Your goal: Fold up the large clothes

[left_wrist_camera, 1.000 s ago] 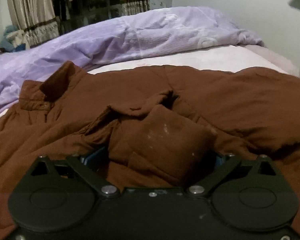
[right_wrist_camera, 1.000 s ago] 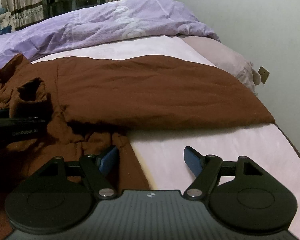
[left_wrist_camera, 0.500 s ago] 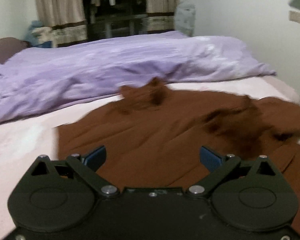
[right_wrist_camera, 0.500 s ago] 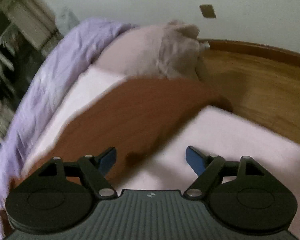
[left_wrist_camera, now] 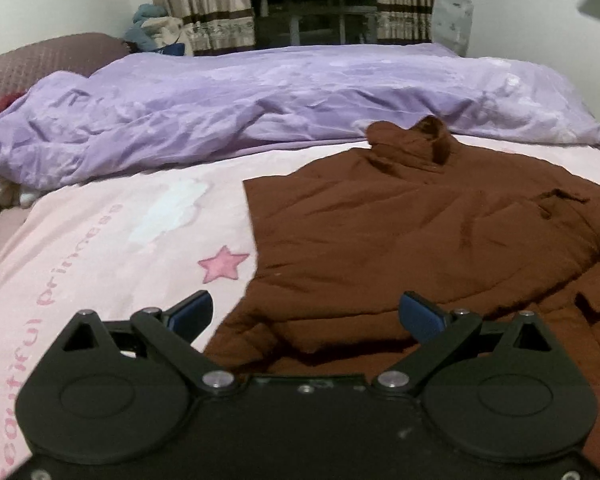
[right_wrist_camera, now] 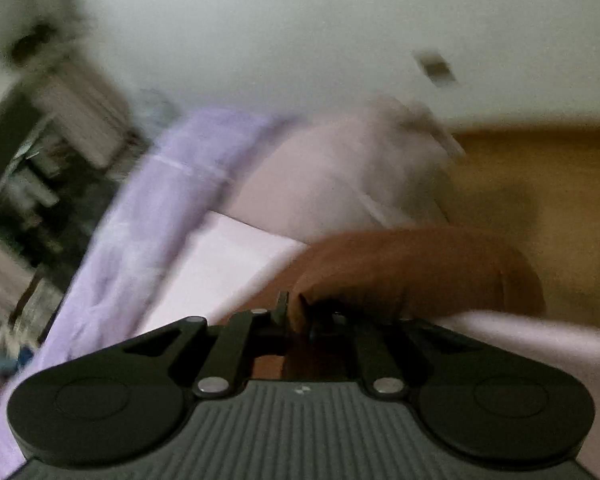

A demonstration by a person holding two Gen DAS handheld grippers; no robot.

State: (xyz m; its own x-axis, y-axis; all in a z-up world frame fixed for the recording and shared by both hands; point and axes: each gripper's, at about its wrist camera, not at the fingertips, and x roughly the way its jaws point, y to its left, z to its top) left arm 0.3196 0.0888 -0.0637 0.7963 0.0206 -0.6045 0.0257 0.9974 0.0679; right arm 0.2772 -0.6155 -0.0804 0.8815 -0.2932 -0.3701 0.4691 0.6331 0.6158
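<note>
Right gripper (right_wrist_camera: 298,316) pinches the brown coat's (left_wrist_camera: 440,232) far-side edge. Left gripper (left_wrist_camera: 306,314), fingers spread, hovers at the coat's near-left hem, which lies directly ahead.

The coat (left_wrist_camera: 440,232) is plain dark brown. The bed sheet (left_wrist_camera: 112,248) is pale pink, with a deeper pink star (left_wrist_camera: 222,265) at about nine o'clock from the coat, pink letters and a pale blue-white patch. The duvet (left_wrist_camera: 260,108) is lilac. The curtains (left_wrist_camera: 204,4) are beige with brown bands.
</note>
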